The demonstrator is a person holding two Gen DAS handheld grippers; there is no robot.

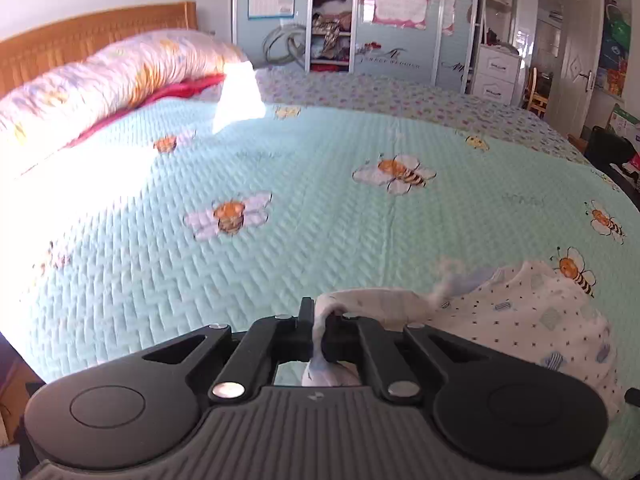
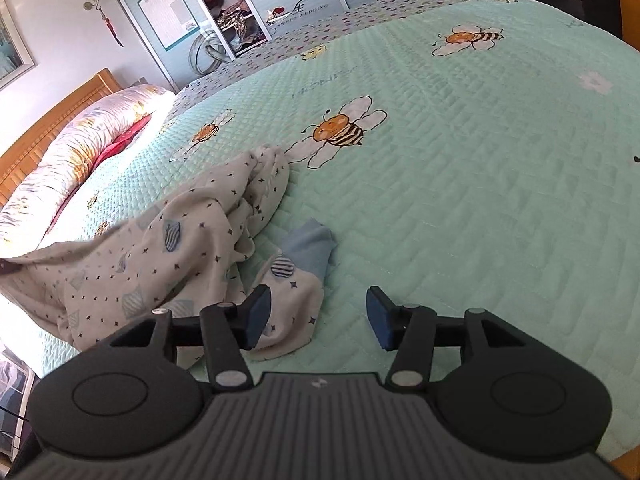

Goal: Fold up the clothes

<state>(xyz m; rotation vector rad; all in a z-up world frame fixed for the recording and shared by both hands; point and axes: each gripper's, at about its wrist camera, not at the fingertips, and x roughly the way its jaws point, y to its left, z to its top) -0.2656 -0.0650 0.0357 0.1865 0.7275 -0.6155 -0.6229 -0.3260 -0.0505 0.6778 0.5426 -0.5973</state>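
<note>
A small white garment [image 2: 160, 256] with dark stars, striped patches and a light blue cuff [image 2: 310, 246] lies crumpled on the mint green bee bedspread [image 2: 460, 160]. My left gripper [image 1: 318, 330] is shut on a bunched edge of this garment [image 1: 532, 320], which trails off to the right in the left wrist view. My right gripper [image 2: 316, 318] stands open low over the bedspread. Its left finger [image 2: 256, 316] rests over the cuffed end of the garment, the right finger [image 2: 380, 316] over bare bedspread. Nothing is pinched between its pads.
A long floral bolster [image 1: 100, 76] lies along the wooden headboard [image 1: 80, 36] at the far left. A wardrobe with sliding doors [image 1: 360, 12] stands beyond the bed, and a white door [image 1: 576, 52] at the right. The bedspread stretches wide ahead of both grippers.
</note>
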